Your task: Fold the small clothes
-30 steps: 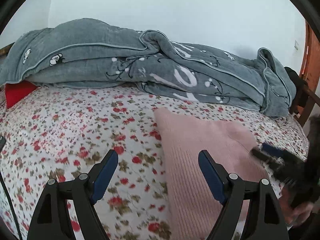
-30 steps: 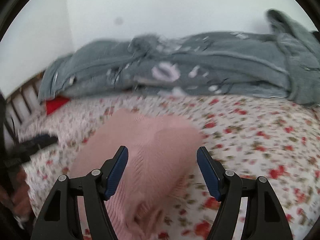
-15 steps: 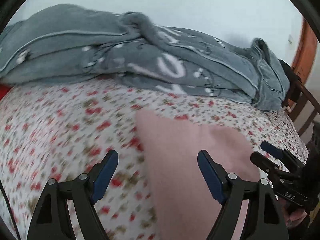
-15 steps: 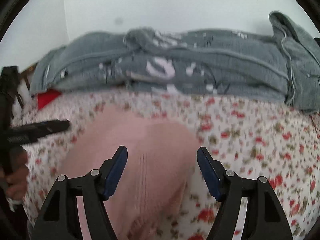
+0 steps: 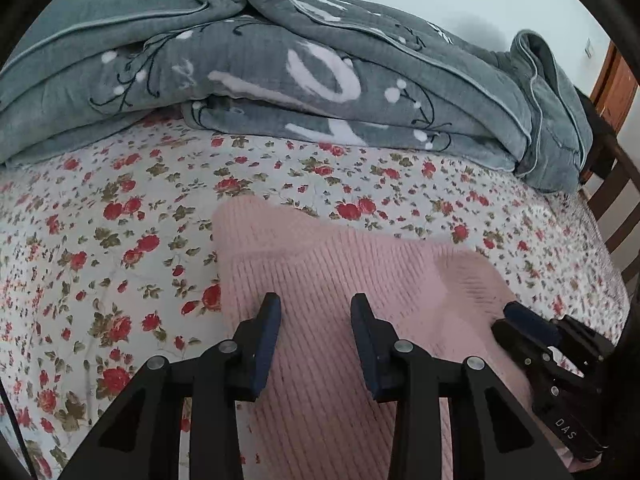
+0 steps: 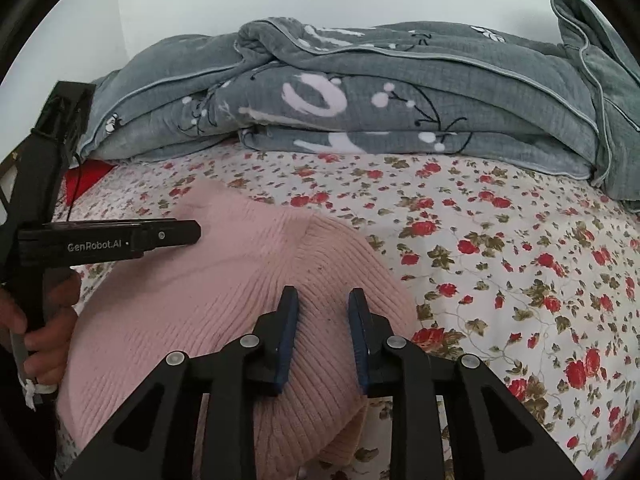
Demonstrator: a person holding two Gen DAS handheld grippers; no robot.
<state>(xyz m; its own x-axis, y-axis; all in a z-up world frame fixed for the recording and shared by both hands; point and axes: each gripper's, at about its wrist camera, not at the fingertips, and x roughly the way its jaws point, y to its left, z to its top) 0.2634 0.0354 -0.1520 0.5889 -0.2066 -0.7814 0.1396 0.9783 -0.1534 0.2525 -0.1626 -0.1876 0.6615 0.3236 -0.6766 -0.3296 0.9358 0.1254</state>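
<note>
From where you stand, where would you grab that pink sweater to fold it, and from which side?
I would probably take the pink sweater by its near edge, coming in low from the front. It lies flat on the flowered bedspread, so only the edges give the fingers a lip to pinch. The left gripper and right gripper, both part open, already point at it.

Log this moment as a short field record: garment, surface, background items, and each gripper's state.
garment: pink ribbed knit garment, lying on the bed, partly folded
surface: white bedsheet with red floral print
background: grey plush blanket with white pattern, bunched behind the garment
left gripper: over the garment, jaws apart with a gap between them, no cloth pinched
right gripper: over the garment's right side, jaws apart, no cloth pinched
other: red item beside the blanket, partly hidden
</note>
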